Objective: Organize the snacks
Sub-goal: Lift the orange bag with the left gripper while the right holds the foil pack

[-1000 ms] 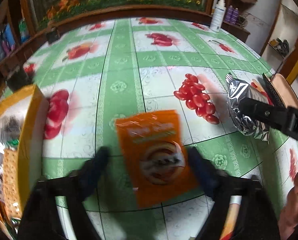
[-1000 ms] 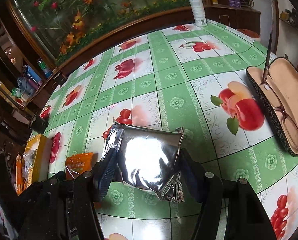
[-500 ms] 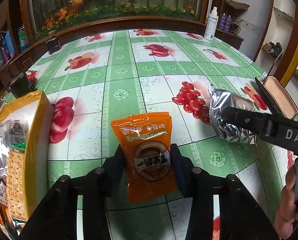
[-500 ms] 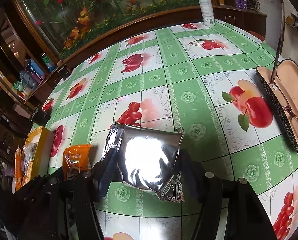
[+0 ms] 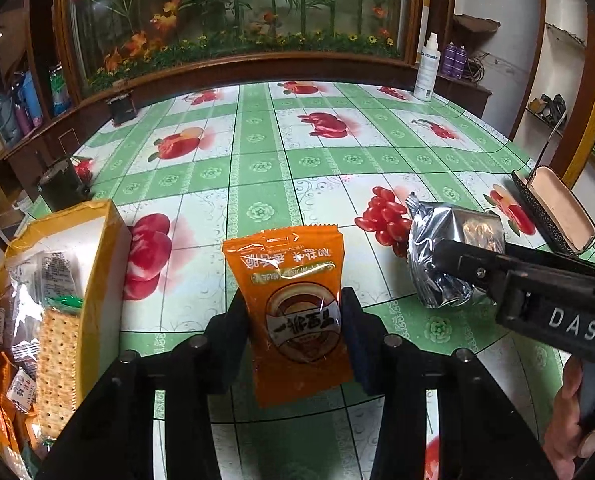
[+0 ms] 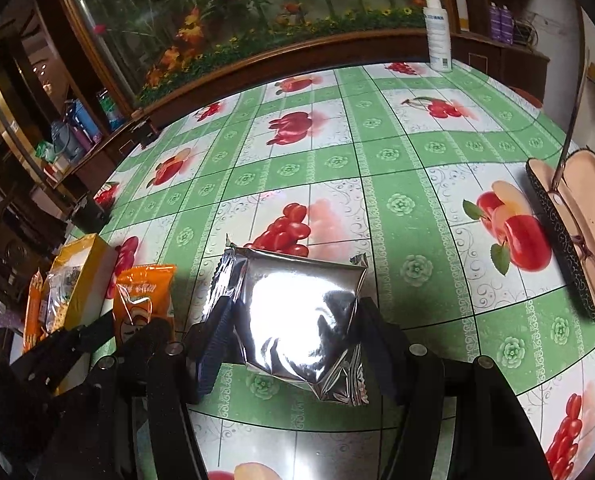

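Note:
An orange snack packet (image 5: 293, 280) with a brown ring on its front stands between the fingers of my left gripper (image 5: 295, 312), whose pads press on its two sides. A crinkled silver foil packet (image 6: 297, 300) is clamped in my right gripper (image 6: 295, 320), just over the green fruit-print tablecloth (image 6: 397, 152). In the left wrist view the silver packet (image 5: 449, 248) and the right gripper's black finger (image 5: 477, 268) show to the right. A yellow box (image 5: 97, 248) of crackers and packets stands at the left.
An open glasses case (image 6: 577, 240) with spectacles lies at the table's right edge. A white spray bottle (image 6: 439, 36) stands at the far edge by the wooden ledge. A small dark pot (image 5: 63, 188) sits beyond the yellow box. A hand (image 5: 577, 420) holds the right gripper.
My left gripper's jaws have closed from wide apart onto the orange packet, which now sits up between the pads. The right gripper keeps the silver packet and has drifted slightly sideways.

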A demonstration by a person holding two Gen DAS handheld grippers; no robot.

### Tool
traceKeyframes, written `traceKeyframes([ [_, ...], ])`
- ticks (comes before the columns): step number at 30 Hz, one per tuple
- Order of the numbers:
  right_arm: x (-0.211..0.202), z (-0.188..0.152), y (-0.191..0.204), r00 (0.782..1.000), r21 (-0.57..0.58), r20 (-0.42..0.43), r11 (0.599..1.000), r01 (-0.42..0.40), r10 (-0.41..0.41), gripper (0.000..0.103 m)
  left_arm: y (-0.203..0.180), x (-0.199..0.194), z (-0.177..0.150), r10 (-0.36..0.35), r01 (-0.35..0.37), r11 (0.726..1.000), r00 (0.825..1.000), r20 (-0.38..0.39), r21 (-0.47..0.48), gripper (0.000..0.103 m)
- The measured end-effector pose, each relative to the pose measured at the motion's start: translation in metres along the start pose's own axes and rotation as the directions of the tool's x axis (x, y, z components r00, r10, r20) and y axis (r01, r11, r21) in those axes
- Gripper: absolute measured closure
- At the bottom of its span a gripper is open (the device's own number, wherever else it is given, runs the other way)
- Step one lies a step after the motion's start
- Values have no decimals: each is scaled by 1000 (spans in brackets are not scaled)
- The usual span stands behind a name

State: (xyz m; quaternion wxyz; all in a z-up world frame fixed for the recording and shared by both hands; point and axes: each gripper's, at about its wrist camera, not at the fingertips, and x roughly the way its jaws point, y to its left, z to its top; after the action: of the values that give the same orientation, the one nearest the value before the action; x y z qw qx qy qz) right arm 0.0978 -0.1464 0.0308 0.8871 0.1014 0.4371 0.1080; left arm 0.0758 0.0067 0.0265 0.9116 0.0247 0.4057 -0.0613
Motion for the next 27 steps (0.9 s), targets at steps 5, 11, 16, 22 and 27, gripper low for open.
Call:
traceKeyframes([
  [5,-4,0,5,999,-30,26,999,21,-20,36,0,-2,1,6,-6,1000,1000,12,1,60],
  [11,-6,0,6,999,-34,35,999,20,-19,36,1,-5,1,11,-11,1000,1000,28,-7,60],
  [16,-6,0,6,999,-32,38,999,22,-21,36,0,-9,1,29,-29,1000,998,48,3,60],
  [22,-6,0,6,999,-32,41,999,27,-25,36,-1,-15,2,33,-34,999,997,71,10,60],
  [27,-5,1,6,999,-29,42,999,29,-27,36,-4,-20,1,48,-51,998,994,95,22,60],
])
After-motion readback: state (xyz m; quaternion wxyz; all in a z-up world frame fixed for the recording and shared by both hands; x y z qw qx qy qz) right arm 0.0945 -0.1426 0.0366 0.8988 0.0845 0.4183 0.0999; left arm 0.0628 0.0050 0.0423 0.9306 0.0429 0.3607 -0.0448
